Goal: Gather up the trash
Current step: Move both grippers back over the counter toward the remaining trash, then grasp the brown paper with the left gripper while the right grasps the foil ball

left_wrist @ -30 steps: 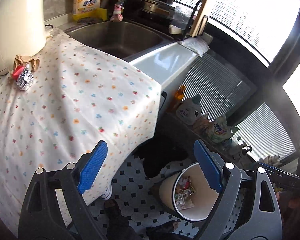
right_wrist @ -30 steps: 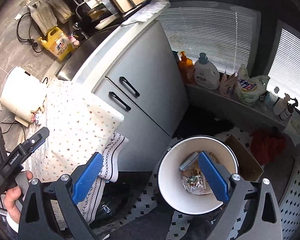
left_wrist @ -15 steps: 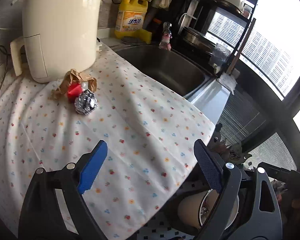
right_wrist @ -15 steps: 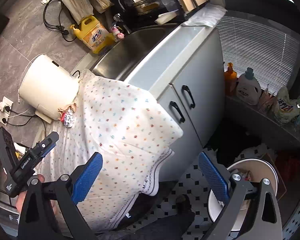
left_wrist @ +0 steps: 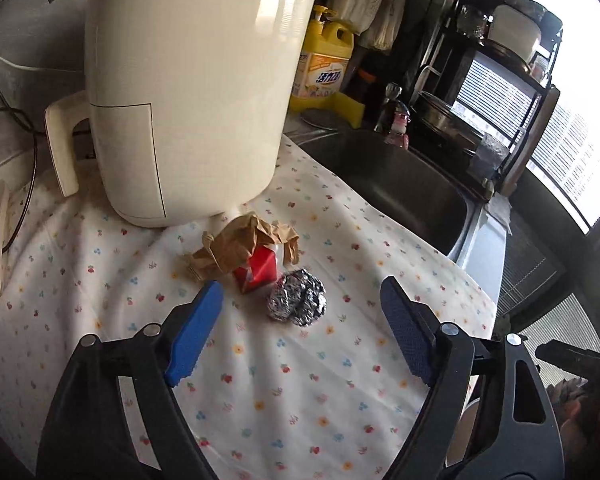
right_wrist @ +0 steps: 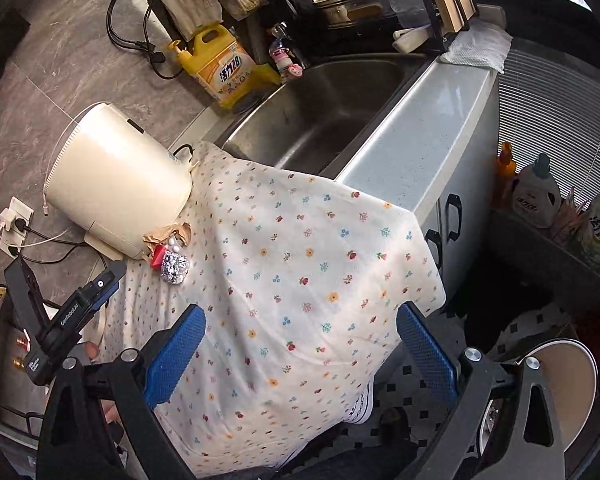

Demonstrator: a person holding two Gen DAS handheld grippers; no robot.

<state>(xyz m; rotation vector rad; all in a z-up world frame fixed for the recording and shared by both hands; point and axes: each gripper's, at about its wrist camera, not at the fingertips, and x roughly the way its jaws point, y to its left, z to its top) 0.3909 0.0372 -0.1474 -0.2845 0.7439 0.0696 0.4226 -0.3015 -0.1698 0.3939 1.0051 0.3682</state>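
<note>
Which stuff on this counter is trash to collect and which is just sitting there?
Trash to collect:
foil ball
red carton
crumpled brown paper
bin for it

Just sitting there:
cream appliance
yellow detergent jug
sink
floral cloth

We have swung both grippers away from the bin (right_wrist: 564,384) on the floor and up over the desk (left_wrist: 300,380). Our left gripper (left_wrist: 300,332) now hangs just short of the foil ball (left_wrist: 297,298), carton (left_wrist: 256,270) and brown paper (left_wrist: 244,242); its fingers (left_wrist: 194,336) have just been closing a little, with nothing between them. Our right gripper (right_wrist: 300,356) now looks over the cloth's edge, the bin at its far right.
</note>
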